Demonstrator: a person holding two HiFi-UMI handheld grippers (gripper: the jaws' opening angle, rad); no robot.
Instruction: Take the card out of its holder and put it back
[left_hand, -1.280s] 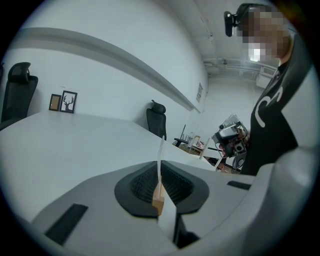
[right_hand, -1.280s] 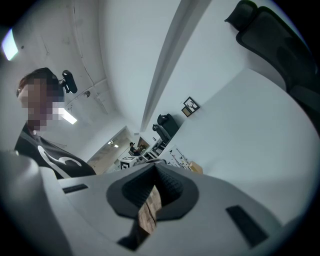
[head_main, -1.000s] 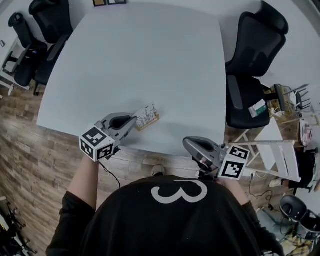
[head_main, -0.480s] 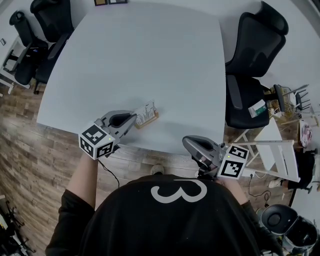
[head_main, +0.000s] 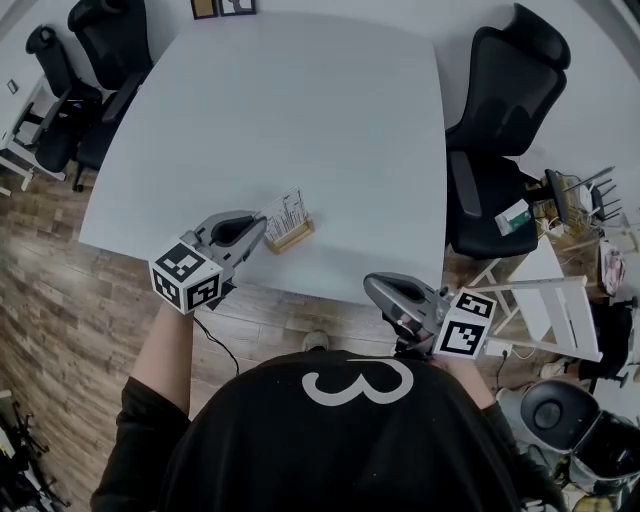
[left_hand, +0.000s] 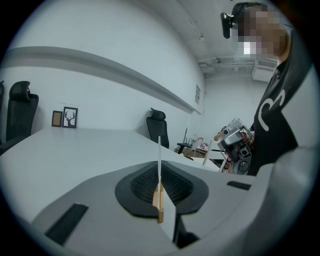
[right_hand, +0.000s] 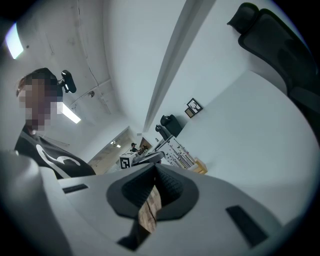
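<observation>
As seen from the head view, the white table (head_main: 300, 110) carries a single item: a low wooden holder (head_main: 293, 238) near the front edge, with a printed card (head_main: 288, 212) standing upright in its slot.

Left gripper (head_main: 262, 224): it reaches in over the front edge of the table, tips at the card's left end. Its own view is edge-on to the card (left_hand: 159, 150), which reads as a thin white line rising exactly where the two black pads meet. The left gripper (left_hand: 159, 172) has its jaws pressed together on that edge. The holder (left_hand: 159, 205) shows as a strip of pale wood directly below, and the card is seated in it.

Right gripper (head_main: 375, 290): it is held off the table, beside the person's body and above the wood floor (head_main: 60, 300), well apart from the card. The right gripper view shows the right gripper (right_hand: 154, 172) with its jaws pressed together and nothing pinched (only floor boards show through the slit nearer the camera). The card (right_hand: 176, 155) and holder (right_hand: 201, 167) appear small in the distance there.

Surroundings: a black office chair (head_main: 500, 110) stands at the table's right side, further black chairs (head_main: 90, 60) are at the far left, and two framed pictures (head_main: 220, 8) lean beyond the far edge.
</observation>
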